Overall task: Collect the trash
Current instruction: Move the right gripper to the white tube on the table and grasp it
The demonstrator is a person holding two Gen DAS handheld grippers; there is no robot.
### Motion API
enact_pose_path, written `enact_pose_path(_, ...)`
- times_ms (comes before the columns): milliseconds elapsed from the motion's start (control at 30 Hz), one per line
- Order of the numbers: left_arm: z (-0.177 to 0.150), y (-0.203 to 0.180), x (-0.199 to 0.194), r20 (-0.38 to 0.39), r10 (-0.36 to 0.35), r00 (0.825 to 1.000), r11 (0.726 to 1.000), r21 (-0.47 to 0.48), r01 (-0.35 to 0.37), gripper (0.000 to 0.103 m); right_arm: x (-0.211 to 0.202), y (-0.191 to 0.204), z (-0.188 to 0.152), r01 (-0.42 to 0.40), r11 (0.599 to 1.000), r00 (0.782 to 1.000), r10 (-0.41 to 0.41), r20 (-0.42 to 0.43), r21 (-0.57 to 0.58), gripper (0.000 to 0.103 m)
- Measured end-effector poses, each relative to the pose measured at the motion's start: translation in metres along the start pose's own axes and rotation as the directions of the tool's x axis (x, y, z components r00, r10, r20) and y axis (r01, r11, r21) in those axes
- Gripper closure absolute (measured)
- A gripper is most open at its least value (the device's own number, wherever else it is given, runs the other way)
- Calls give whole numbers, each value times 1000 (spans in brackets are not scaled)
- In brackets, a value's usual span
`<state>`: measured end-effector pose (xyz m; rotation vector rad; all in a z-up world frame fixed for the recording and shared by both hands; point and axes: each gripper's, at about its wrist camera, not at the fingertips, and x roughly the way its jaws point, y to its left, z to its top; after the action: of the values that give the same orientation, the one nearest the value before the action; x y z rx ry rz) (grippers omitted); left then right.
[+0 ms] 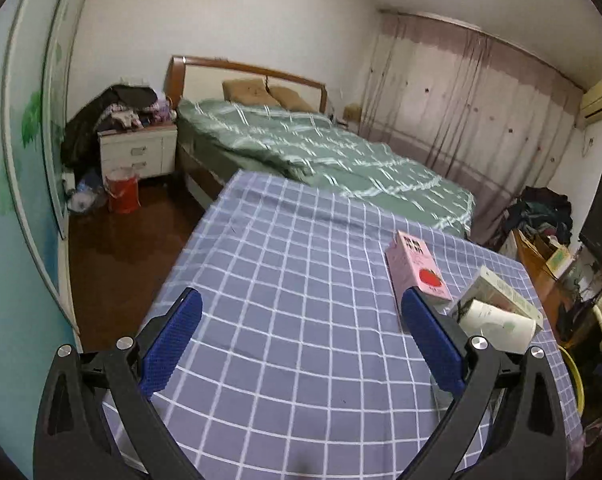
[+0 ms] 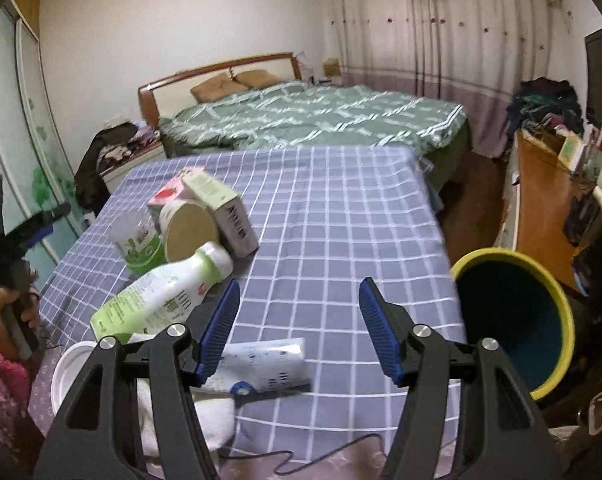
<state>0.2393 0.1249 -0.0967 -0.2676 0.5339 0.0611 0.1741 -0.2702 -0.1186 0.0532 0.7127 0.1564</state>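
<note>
Yellow-rimmed round bin point(image 2: 513, 320) with dark blue inside beside checked blue tablecloth point(image 2: 321, 208), contents not visible. Left gripper point(image 1: 301, 340) and right gripper point(image 2: 299, 328) both spread wide, empty.

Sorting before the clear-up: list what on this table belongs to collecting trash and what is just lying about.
For the job:
- pink carton
- white box
- paper tub
- plastic cup
- milk bottle
- squeezed tube
- bin

Just lying about:
- scissors
- cable
- bed
- clothes pile
</note>
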Motion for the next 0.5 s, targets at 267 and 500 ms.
enact_pose_path(267,-7,-15,8,-33,-12,999,999,39,13,5,23,1,-22,-12,999,995,15,-98,30,44)
enact_pose_path(500,-8,-21,6,-21,-13,1000,999,47,14,5,29,8,-32,-55,998,988,60,-142,37,44)
